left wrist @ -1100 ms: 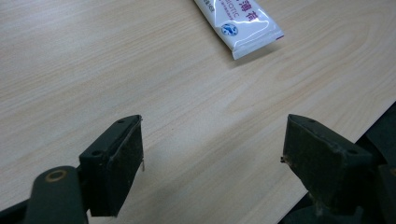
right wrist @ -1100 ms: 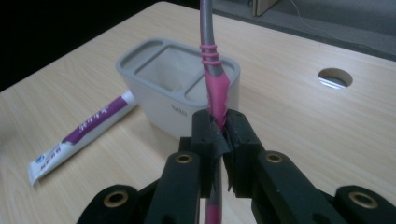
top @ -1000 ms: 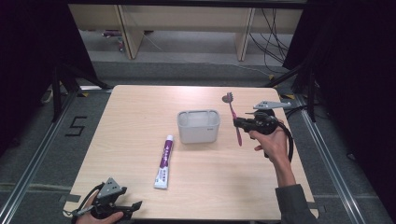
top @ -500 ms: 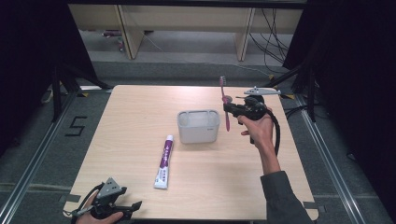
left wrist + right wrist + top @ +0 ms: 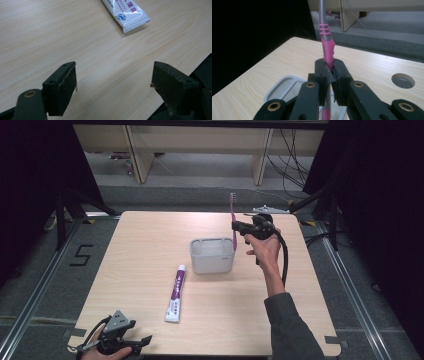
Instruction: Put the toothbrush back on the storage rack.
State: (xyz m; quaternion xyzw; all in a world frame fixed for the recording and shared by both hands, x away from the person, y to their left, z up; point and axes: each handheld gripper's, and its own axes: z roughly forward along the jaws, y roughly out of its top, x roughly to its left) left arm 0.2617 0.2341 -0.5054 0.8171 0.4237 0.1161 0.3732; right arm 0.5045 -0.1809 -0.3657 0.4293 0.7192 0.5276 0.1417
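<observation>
The right gripper (image 5: 236, 227), jaws clamped on an upright pink toothbrush (image 5: 232, 215), hangs over the right rim of the grey cup (image 5: 211, 255) mid-table, toothpaste tube (image 5: 175, 293) nearer-left, while the left gripper (image 5: 139, 343) rests wide open, empty, near-left.

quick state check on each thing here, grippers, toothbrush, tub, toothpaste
right gripper: shut on the toothbrush, raised beside the tub
toothbrush: held upright, brush end up
tub: upright on the table, open top
toothpaste tube: lying flat, untouched
left gripper: open, nothing between its jaws, low over the table
</observation>
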